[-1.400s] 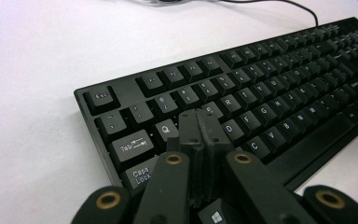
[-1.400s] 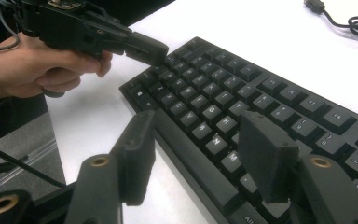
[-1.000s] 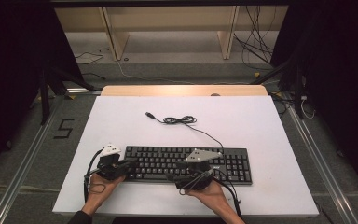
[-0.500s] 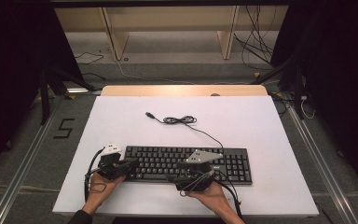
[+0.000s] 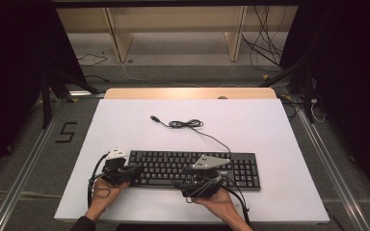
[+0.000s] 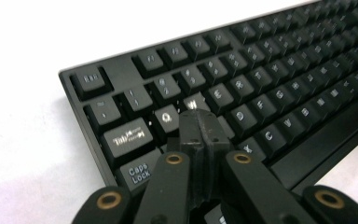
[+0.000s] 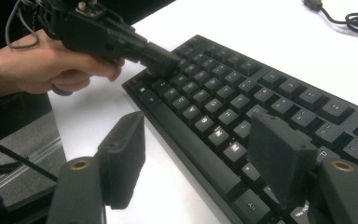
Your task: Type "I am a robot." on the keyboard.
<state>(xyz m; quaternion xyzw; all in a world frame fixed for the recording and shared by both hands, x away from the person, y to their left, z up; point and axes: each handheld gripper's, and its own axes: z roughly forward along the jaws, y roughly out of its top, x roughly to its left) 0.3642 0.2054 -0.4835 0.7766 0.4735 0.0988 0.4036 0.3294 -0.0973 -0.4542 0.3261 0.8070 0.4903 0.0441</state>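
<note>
My left tool [image 6: 200, 123] was pressed together, its tip on the keyboard [image 5: 173, 166] near the W key. My right tool [image 7: 205, 163] stood spread over the front edge, its jaws having just opened wider.

The right gripper [image 7: 196, 163] hangs over the near edge of the black keyboard [image 7: 242, 93], its jaws wide apart: one above the white table [image 7: 261, 28], the other above the keys. Farther off, toward the keyboard's end, the left gripper [image 7: 165, 58] (closed, held in a hand [image 7: 46, 65]) rests its tip on the keys, and a coiled cable [image 7: 354, 18] lies on the table beyond.
</note>
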